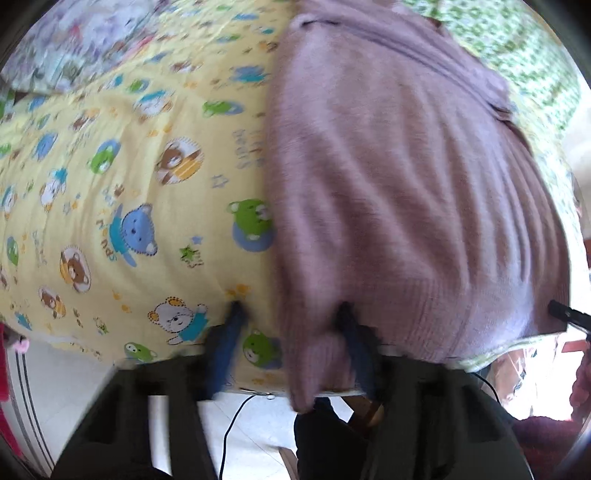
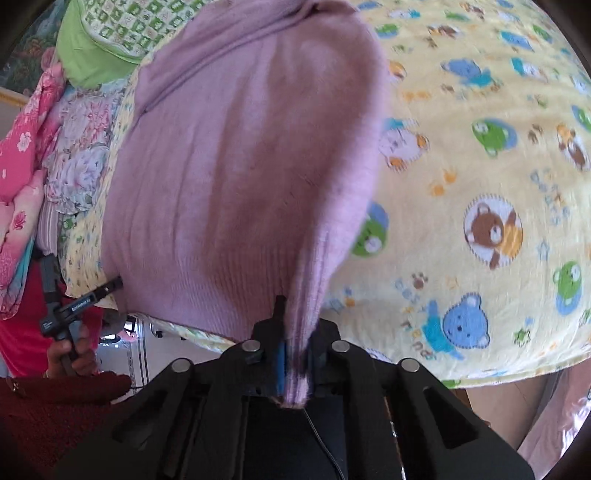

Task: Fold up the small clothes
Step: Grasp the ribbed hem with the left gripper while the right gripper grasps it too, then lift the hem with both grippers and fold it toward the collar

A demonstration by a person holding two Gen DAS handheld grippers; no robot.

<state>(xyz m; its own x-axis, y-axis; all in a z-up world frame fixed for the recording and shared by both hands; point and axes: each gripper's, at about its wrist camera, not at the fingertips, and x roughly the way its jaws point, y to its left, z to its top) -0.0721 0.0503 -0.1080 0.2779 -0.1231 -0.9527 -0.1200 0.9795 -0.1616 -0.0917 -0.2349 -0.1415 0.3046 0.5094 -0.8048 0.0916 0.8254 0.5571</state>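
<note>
A mauve knitted sweater (image 1: 399, 192) lies on a yellow bear-print blanket (image 1: 122, 192), its ribbed hem at the near edge. In the left wrist view my left gripper (image 1: 291, 314) is open, its blue-padded fingers (image 1: 229, 332) spread, one on the blanket and one against the hem's corner. In the right wrist view my right gripper (image 2: 291, 332) is shut on the sweater's (image 2: 236, 177) hem corner, with knit bunched between the pads. The left gripper (image 2: 110, 286) shows at the hem's far left corner. The right gripper's tip (image 1: 565, 314) shows at the right edge of the left wrist view.
The blanket (image 2: 480, 184) covers a raised surface whose near edge runs just past the fingers. A green patterned cloth (image 2: 122, 33) and pink floral fabrics (image 2: 26, 155) lie at the far side. A black cable (image 1: 232, 424) hangs below the edge.
</note>
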